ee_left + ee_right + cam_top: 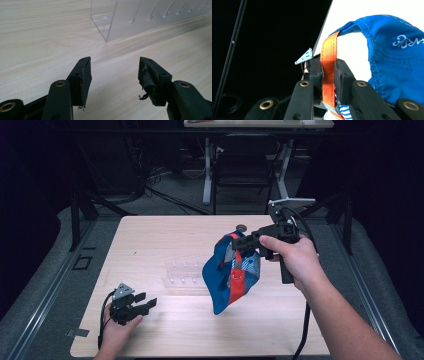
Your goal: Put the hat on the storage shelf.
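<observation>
A blue cap (222, 280) with an orange strap (328, 75) and a blue-and-white patterned panel hangs at centre frame, white lettering on its crown. Both grippers, left (142, 304) and right (239, 242), are black with brass-coloured rivets. The table (165, 235) is pale wood grain; the rack (140, 17), upper right, is clear.

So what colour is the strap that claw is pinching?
Orange strap, on a blue cap; clearest in the right gripper view.

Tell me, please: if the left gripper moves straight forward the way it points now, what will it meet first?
Most likely the clear plastic rack. The left gripper, jaws open, points across bare table toward the rack's near corner; nothing lies between, though depth is hard to judge.
</observation>
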A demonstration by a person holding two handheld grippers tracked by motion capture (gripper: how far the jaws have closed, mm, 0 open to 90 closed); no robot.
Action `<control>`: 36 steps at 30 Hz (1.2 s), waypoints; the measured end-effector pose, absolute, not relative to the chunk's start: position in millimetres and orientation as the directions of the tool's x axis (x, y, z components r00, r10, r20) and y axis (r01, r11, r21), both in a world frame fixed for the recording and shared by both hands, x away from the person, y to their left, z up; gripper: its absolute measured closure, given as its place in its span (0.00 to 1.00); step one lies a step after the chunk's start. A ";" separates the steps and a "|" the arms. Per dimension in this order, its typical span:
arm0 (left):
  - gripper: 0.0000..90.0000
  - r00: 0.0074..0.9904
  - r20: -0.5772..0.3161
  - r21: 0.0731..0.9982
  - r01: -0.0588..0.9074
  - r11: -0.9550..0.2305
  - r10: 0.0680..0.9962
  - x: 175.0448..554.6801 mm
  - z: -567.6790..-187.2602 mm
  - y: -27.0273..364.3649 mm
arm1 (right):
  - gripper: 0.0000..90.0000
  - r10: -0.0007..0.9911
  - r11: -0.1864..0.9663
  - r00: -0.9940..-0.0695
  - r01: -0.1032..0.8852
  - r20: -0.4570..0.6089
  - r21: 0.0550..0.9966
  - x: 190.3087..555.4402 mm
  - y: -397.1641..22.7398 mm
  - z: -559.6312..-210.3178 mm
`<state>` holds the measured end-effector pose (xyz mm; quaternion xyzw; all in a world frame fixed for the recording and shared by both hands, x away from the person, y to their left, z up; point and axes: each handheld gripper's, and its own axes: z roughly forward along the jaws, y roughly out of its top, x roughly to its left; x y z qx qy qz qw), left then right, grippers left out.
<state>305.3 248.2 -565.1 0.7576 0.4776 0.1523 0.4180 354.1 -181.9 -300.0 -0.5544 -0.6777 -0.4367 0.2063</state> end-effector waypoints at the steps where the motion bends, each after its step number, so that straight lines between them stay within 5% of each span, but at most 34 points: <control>1: 0.49 0.503 -0.161 0.781 0.592 -0.202 0.849 304.8 -565.2 247.9 | 0.87 0.571 -0.001 -0.301 0.930 0.764 0.367 354.6 -181.3 -300.0; 10: 0.58 0.524 -0.091 0.772 0.574 -0.272 0.847 301.8 -562.8 240.5 | 0.87 0.570 -0.013 -0.301 0.927 0.765 0.375 360.0 -179.6 -297.5; 36: 0.56 0.648 -0.077 0.825 0.468 -0.317 0.758 288.3 -536.8 192.3 | 0.87 0.562 -0.034 -0.308 0.919 0.768 0.393 377.9 -163.7 -295.5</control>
